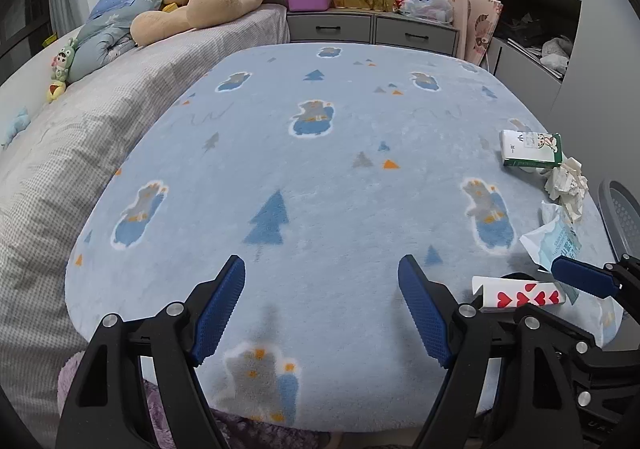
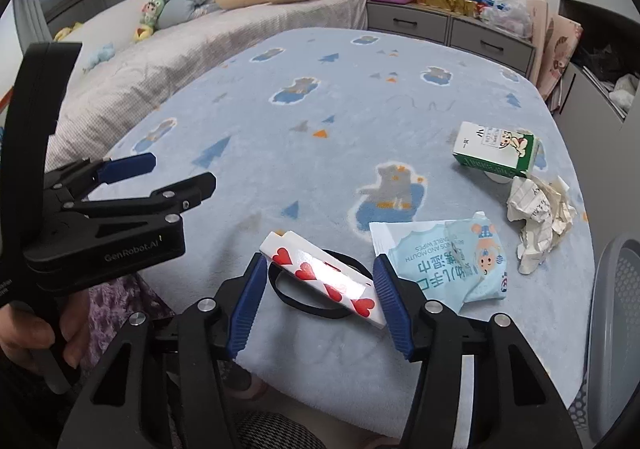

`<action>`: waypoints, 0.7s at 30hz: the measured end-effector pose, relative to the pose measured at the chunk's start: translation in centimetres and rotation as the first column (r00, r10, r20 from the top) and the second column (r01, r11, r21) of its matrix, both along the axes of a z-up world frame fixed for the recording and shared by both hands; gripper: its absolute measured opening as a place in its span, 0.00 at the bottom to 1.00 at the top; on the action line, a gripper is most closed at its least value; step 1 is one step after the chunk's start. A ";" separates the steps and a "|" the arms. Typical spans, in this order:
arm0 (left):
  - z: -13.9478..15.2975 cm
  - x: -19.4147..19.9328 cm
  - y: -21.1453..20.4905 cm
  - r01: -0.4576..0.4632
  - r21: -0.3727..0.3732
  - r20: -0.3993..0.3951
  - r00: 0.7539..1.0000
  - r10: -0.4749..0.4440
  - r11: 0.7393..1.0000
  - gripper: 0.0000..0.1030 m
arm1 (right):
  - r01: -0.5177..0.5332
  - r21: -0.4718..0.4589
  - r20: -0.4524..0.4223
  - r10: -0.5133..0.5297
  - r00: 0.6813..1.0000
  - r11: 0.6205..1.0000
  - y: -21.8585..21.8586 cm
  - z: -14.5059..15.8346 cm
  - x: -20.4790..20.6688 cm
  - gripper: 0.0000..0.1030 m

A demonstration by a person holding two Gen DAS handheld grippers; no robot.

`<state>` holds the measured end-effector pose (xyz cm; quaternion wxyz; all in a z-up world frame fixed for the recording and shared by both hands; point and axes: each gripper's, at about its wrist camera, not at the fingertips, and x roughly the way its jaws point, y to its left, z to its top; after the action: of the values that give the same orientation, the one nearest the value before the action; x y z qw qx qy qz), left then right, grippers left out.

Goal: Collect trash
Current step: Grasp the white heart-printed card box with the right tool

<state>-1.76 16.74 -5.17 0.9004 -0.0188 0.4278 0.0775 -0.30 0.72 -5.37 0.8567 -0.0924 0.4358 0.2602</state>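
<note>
Trash sits in a cluster at the right, near edge of the worktop [image 2: 280, 97], which is draped in a blue fleece blanket.

Count: one white box with red hearts [image 2: 324, 275], one blue wet-wipes packet [image 2: 436, 261], one crumpled paper wad [image 2: 540, 217], one green-and-white milk carton [image 2: 496, 149]. Four pieces, plus one black band [image 2: 308, 301] lying under the hearts box; I can't tell if that is trash. One grey mesh basket [image 2: 616, 313] stands off the right edge, likely the bin.

Right claw [image 2: 320, 301] straddles the hearts box, jaws partway open. The box lies diagonally between the pads, its near end at or touching the right pad, left pad apart from it. Not gripped yet, as far as I can tell.

Left claw [image 1: 322, 309] hangs wide open over bare blanket, holding nothing.

Risks:
- Box sits skewed to the jaws, so closing may catch a corner and spin or squirt it out.
- Box looks light and hollow, so a hard squeeze may crush it.
- Band underneath may get pinched along and dragged, or snag.
- Box is near the front edge, so a nudge may push it off.
- Wipes packet lies just beside the right pad and may get caught too.
- Soft fleece may bunch under the tips.
</note>
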 end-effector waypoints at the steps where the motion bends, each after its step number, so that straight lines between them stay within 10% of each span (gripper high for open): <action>1: 0.0 0.0 0.1 -0.002 -0.001 -0.001 1.000 0.002 1.000 0.73 | -0.005 -0.009 -0.002 0.005 1.000 1.000 0.1 -0.2 0.1 0.50; 21: -0.4 0.2 0.2 -0.004 -0.006 -0.016 1.000 0.004 1.000 0.73 | -0.001 -0.054 -0.019 0.000 1.000 0.999 0.1 -1.4 0.9 0.21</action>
<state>-1.55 16.96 -5.58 0.8967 -0.0218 0.4352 0.0781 0.64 0.86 -6.81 0.8495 -0.1132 0.4508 0.2496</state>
